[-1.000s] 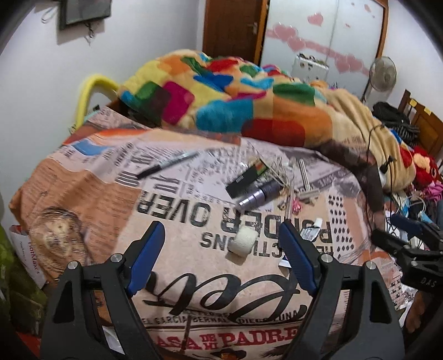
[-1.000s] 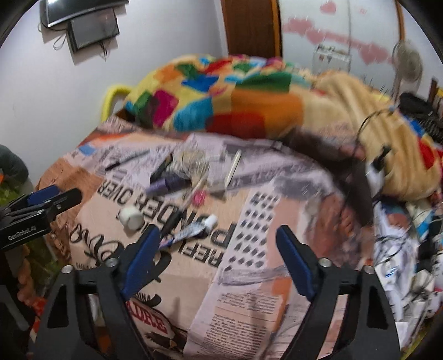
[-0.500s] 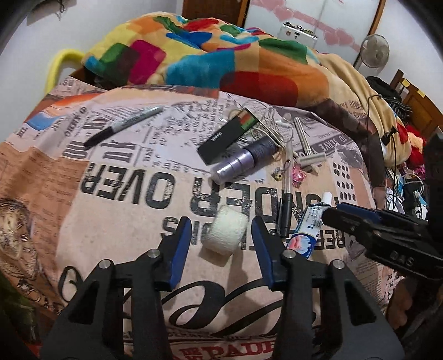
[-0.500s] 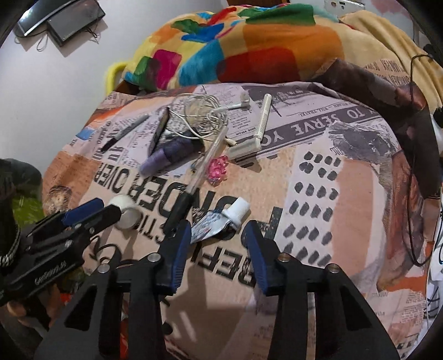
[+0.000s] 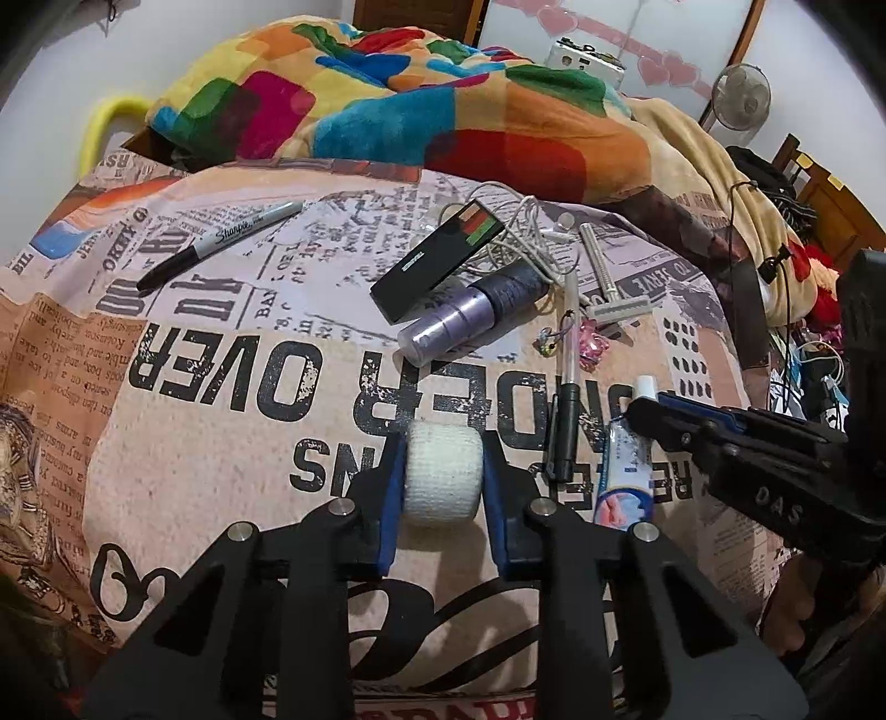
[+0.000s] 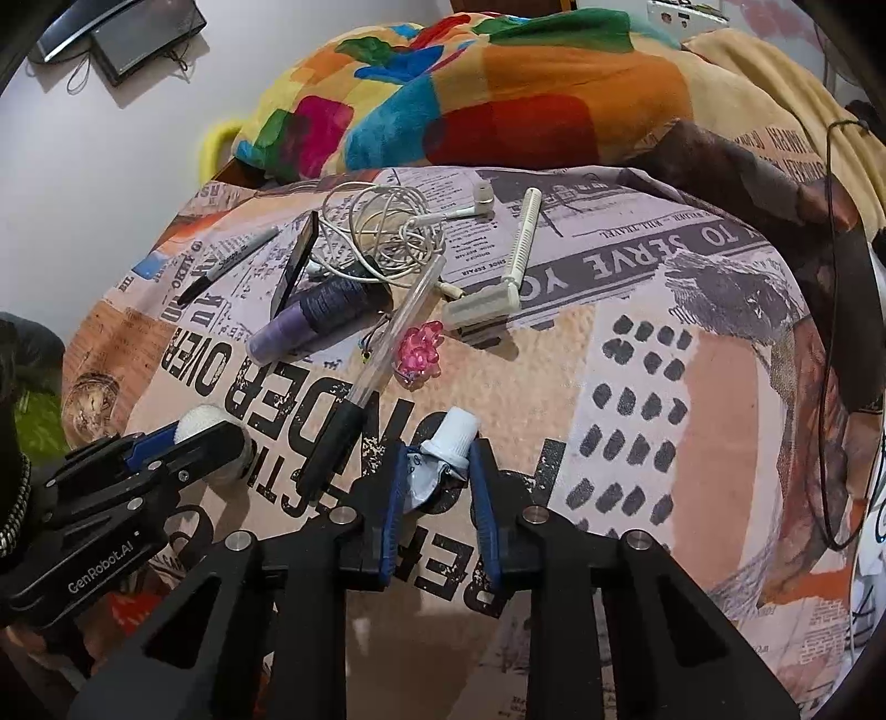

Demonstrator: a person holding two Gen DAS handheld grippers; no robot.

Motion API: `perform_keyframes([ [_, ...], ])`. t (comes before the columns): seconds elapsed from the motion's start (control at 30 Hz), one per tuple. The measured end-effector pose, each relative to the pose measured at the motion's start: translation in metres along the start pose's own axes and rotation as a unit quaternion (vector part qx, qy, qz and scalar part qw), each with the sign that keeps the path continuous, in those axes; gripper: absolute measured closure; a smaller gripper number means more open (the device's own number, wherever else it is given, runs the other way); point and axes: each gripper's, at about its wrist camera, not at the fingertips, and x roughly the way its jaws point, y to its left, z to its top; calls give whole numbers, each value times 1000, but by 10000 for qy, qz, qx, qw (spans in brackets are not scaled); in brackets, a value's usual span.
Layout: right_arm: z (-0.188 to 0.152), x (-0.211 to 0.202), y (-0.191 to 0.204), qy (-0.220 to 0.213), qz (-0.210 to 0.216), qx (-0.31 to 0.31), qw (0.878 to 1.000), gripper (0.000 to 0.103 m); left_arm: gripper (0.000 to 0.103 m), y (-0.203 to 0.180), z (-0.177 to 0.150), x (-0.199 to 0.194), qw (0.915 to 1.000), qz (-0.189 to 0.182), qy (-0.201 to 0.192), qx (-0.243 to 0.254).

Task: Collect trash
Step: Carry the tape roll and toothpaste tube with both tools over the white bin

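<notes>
Where the left wrist view shows a fan [image 5: 741, 97], the right shows a wall-mounted screen [image 6: 111, 27]. One bed [image 5: 183, 421] with newsprint cover; one patchwork blanket [image 5: 387, 111]. Left gripper [image 5: 442, 476]: fingers closed against both sides of one white gauze roll [image 5: 442, 479]. Right gripper [image 6: 437, 487]: fingers nearly closed around one crumpled toothpaste tube [image 6: 443, 448], contact uncertain. One spray bottle [image 5: 470, 318], one razor [image 6: 512, 271], one Sharpie marker [image 5: 221, 243].
</notes>
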Motion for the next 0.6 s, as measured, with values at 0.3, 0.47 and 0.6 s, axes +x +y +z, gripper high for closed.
perform_keyframes([
  [0.3, 3, -27, 2, -221, -123, 18, 9997, 86, 78, 1, 8, -42, 9993, 26, -361, -50],
  [0.47, 8, -60, 18, -477, -130, -74, 9988, 86, 78, 5, 9, -79, 9982, 61, -588, -127],
  [0.6, 11, -86, 40, -711, -94, -262, 9971, 86, 78, 8, 5, -115, 9966, 187, -791, -120],
])
